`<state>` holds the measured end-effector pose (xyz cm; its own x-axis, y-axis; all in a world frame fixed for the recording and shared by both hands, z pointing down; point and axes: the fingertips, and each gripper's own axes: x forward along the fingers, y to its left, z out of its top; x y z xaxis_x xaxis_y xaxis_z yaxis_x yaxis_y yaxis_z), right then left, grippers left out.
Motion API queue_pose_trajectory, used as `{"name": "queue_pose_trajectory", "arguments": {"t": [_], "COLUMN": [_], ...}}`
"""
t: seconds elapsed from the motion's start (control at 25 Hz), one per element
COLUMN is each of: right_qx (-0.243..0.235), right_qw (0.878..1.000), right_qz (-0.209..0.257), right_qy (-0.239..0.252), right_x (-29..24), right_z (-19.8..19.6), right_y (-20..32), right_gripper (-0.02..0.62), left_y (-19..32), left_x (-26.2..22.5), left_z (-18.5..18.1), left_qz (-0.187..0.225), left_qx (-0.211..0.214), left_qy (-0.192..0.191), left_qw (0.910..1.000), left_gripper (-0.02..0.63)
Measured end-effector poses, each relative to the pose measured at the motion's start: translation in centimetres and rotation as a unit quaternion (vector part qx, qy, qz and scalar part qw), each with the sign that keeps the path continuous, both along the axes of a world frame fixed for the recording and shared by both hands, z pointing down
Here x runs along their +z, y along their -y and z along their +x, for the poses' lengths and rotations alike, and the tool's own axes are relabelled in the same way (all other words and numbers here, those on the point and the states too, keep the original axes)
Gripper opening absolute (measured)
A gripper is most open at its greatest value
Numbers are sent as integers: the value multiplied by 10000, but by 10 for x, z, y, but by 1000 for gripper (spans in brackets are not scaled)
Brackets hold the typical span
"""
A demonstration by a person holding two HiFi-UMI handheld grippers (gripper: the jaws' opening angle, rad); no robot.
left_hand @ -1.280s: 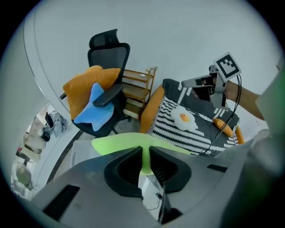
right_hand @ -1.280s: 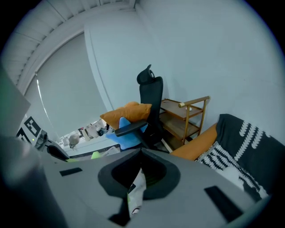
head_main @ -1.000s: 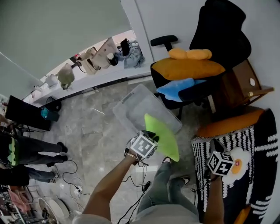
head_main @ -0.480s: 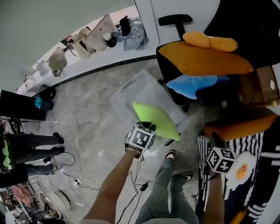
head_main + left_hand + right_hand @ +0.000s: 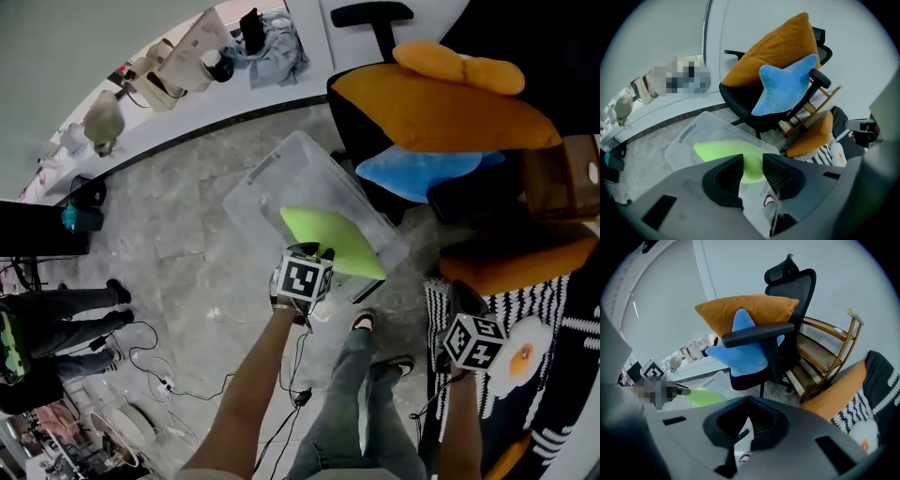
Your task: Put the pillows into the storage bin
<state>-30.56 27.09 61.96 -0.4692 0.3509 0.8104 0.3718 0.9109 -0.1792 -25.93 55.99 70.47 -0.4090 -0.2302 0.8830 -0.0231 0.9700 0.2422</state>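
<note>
Here the left gripper (image 5: 752,161) hangs over the clear storage bin (image 5: 274,178) on the marble floor, pointing steeply down. Its jaws have just been opening, and the pads stand apart. The near edge of the lime-green pillow (image 5: 330,242) shows in the gap between them, with no pad visibly pressing on it. The pillow lies inside the bin, slanted, and its near corner reaches toward the bin's near wall. The right gripper (image 5: 748,403) is held low beside the person's leg, well apart from the bin, with its jaws closed on nothing.

Hazards, as judged from this arrangement:
- **Snagging.** If the fabric catches on a ribbed pad while the left gripper lifts away, the pillow could be dragged back up or tipped over the rim.
- **Overhang.** A corner resting on the near wall may let the soft pillow slide out onto the floor.
- **Bin shift.** The bin looks light, so a nudge from the gripper could push it across the smooth floor.
- **Crowding.** The large orange pillow (image 5: 441,112) and the blue star-shaped pillow (image 5: 412,173) wait on the office chair (image 5: 370,14). If the green one settles askew, they may not seat properly.
- **Footing.** Cables (image 5: 298,380) trail near the person's feet.
</note>
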Motion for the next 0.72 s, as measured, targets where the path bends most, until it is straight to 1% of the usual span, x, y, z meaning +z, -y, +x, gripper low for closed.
{"name": "queue_pose_trajectory", "arguments": {"t": [0.08, 0.12, 0.24, 0.44, 0.56, 0.72], "right_qx": [38, 60, 132, 287, 413, 681], "right_qw": [10000, 10000, 9999, 9996, 9991, 9973], "right_qz": [6, 2, -10, -41, -40, -71], "right_qy": [-34, -50, -89, -21, 74, 249], "right_x": [2, 3, 6, 0, -5, -23], "right_z": [0, 1, 5, 15, 18, 24], "right_y": [1, 1, 4, 11, 21, 43], "right_gripper": [2, 2, 2, 2, 2, 2], "left_y": [0, 1, 5, 13, 21, 41], "left_x": [-5, -8, -13, -22, -20, -46], "left_z": [-9, -14, -23, -23, -24, -28], "left_qz": [4, -2, -25, -14, 41, 1], "left_qx": [-89, -91, -78, -63, 32, 195], "left_qy": [149, 243, 377, 505, 648, 738], "left_qw": [9998, 9997, 9993, 9987, 9979, 9971], "left_gripper": [144, 174, 196, 196, 196, 196]}}
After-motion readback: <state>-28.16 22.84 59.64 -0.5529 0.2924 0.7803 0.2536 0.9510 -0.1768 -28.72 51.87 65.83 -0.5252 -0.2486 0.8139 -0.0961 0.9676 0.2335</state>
